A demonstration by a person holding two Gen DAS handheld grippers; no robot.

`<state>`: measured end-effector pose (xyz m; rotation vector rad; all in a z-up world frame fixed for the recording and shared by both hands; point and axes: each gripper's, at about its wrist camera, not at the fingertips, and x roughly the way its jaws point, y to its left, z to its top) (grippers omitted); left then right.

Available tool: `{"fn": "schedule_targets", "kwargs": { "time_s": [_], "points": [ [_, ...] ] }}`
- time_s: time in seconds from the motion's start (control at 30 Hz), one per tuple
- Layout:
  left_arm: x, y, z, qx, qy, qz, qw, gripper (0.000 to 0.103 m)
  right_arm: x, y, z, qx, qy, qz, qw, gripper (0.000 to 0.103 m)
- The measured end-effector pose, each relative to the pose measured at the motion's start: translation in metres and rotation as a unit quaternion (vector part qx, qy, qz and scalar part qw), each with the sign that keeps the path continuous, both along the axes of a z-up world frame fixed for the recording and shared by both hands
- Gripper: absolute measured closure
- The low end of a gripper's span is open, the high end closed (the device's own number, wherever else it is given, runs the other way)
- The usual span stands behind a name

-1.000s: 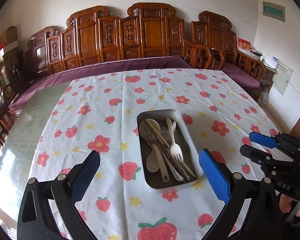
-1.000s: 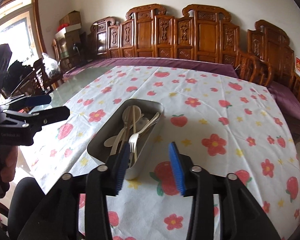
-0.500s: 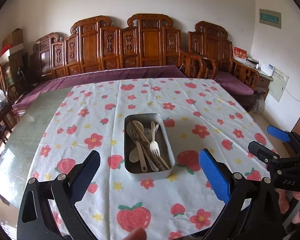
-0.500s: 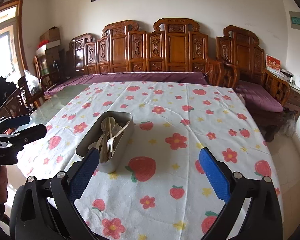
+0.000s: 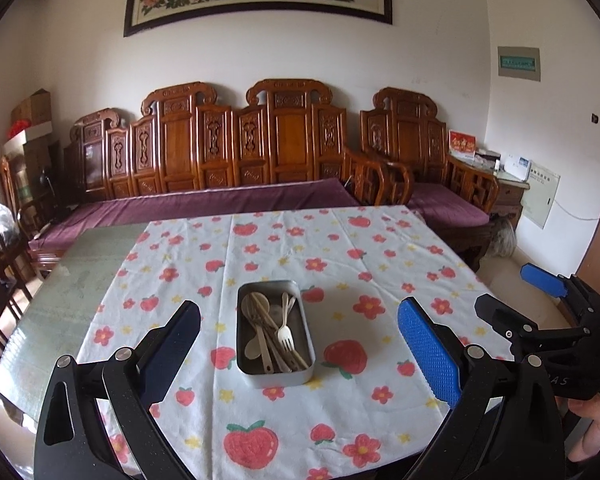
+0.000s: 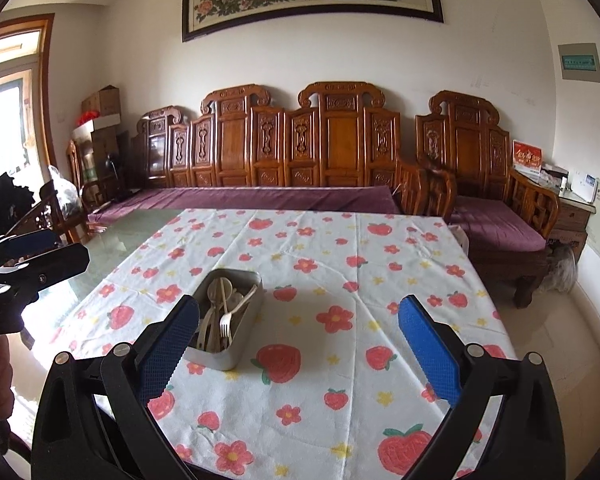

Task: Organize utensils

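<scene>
**Utensils gathered in the tin, both tongs held clear**

While the carved wooden bench (image 5: 260, 148) fills the far wall, the worktop (image 5: 84, 280) under its strawberry-print cloth (image 5: 340, 248) carries only one thing of the task: a metal tin (image 5: 275, 328) standing near the front middle, with the utensils lying inside it, a white fork (image 5: 285, 334) on top of pale spoons (image 5: 254, 346) and darker sticks that may be chopsticks.

Judging by this, the sorting looks done or close to it; the sound course would be to keep both tools high and back, so nothing nudges the tin.

The left tongs (image 5: 300, 344) stand wide apart, holding nothing and touching nothing, above the near edge. The right tongs (image 6: 300, 344) gape just as wide and are empty too, their left pad merely overlapping the tin in view.
</scene>
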<state>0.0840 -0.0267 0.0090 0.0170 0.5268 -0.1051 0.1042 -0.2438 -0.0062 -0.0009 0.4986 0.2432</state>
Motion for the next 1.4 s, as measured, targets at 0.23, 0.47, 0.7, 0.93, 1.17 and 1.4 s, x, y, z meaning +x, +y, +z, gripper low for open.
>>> {"fn": "schedule_targets", "kwargs": {
  "time_s": [0.23,0.47,0.7,0.93,1.17,1.4],
  "points": [
    [-0.017,0.003,0.025,-0.001,-0.032,0.019,0.9993,0.008,-0.02,-0.004,0.032,0.005,-0.042,-0.007,0.999,0.003],
    [-0.034,0.007,0.035,-0.001,-0.049,0.034,0.9982,0.008,-0.035,-0.009,0.054,0.014,-0.073,-0.011,0.997,0.003],
    [-0.036,0.008,0.034,-0.001,-0.05,0.035,0.9981,0.008,-0.036,-0.012,0.058,0.022,-0.073,-0.01,0.997,0.003],
    [-0.036,0.007,0.028,-0.002,-0.047,0.036,0.9983,0.008,-0.035,-0.013,0.059,0.02,-0.072,-0.012,0.997,0.003],
    [-0.037,0.008,0.026,-0.003,-0.047,0.036,0.9983,0.008,-0.034,-0.013,0.059,0.02,-0.072,-0.012,0.997,0.003],
    [-0.037,0.008,0.025,-0.003,-0.047,0.036,0.9982,0.008,-0.035,-0.013,0.058,0.02,-0.072,-0.013,0.997,0.003]
  ]
}}
